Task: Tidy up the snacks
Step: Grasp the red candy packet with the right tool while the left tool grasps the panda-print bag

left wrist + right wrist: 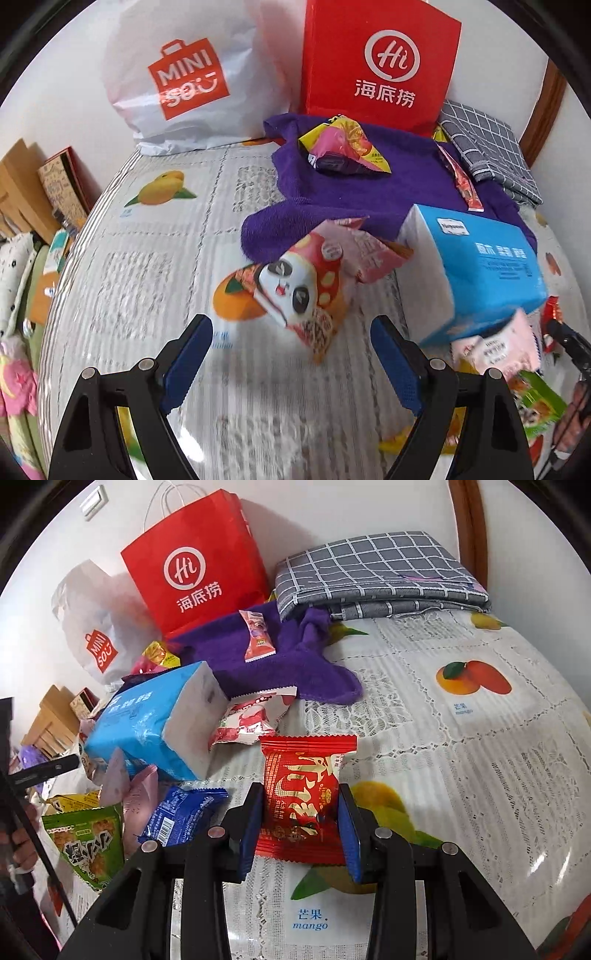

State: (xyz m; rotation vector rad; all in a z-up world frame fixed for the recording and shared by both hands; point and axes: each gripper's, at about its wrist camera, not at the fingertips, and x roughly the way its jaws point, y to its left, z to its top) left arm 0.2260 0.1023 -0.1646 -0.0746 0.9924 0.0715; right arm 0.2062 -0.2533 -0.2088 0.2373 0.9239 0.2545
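My right gripper (300, 814) is shut on a red snack packet (301, 797) with gold lettering, both blue pads pressing its sides just above the tablecloth. My left gripper (291, 338) stands open over the table, and a pink panda-print snack packet (306, 291) lies just beyond its fingertips, untouched. A blue tissue pack (476, 266) (147, 723) lies beside it. More packets sit around: a blue one (181, 814), a green one (88, 840), a pink-white one (251, 716), a yellow-pink one (341, 146) and a small pink one (256, 635) on the purple towel (332, 195) (280, 657).
A red paper bag (376, 62) (195, 565) and a white plastic bag (184, 81) stand against the wall at the back. A folded grey checked cloth (376, 572) lies at the back right. The fruit-print tablecloth (461, 757) covers the table. Cardboard boxes (22, 184) sit beyond the left edge.
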